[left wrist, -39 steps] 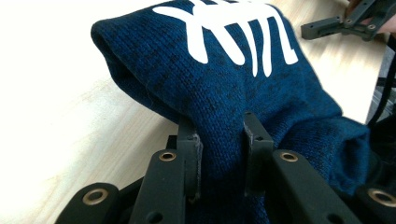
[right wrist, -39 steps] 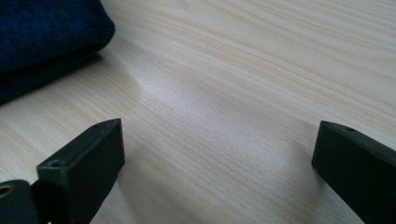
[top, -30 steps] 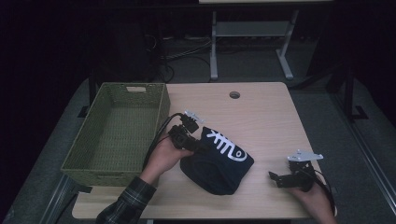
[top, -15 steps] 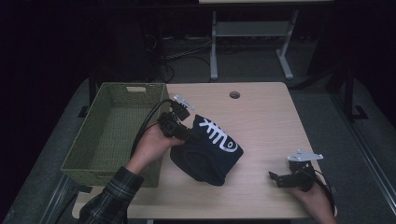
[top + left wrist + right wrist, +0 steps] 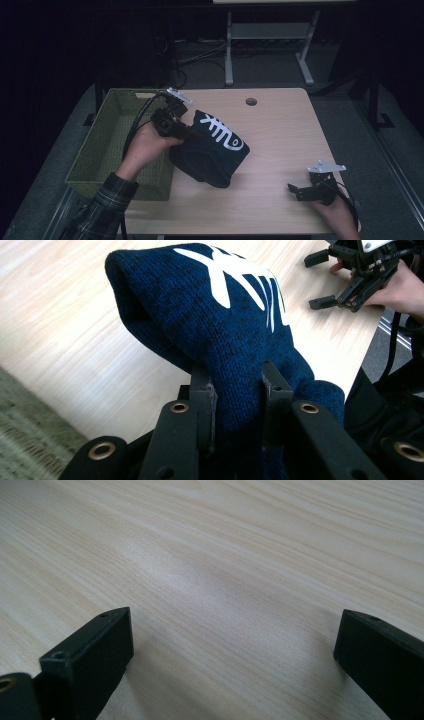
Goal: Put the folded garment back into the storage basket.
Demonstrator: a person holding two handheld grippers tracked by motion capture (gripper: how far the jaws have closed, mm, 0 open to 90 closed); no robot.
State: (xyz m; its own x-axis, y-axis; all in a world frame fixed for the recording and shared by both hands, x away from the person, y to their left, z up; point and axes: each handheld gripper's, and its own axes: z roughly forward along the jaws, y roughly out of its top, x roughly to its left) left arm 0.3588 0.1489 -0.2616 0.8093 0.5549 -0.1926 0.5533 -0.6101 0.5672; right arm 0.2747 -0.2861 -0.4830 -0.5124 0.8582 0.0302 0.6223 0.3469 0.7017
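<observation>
Wooden table under dim light; the left gripper has its jaws pinched on a navy hat, lifted beside the basket; the right gripper rests wide open, empty; next, seemingly, carrying the hat over the basket and releasing.

The high view looks forward and down on the whole worktop from above the person's side. Each gripper view looks along its own jaws from very near, and all three views share the pale wooden worktop.
</observation>
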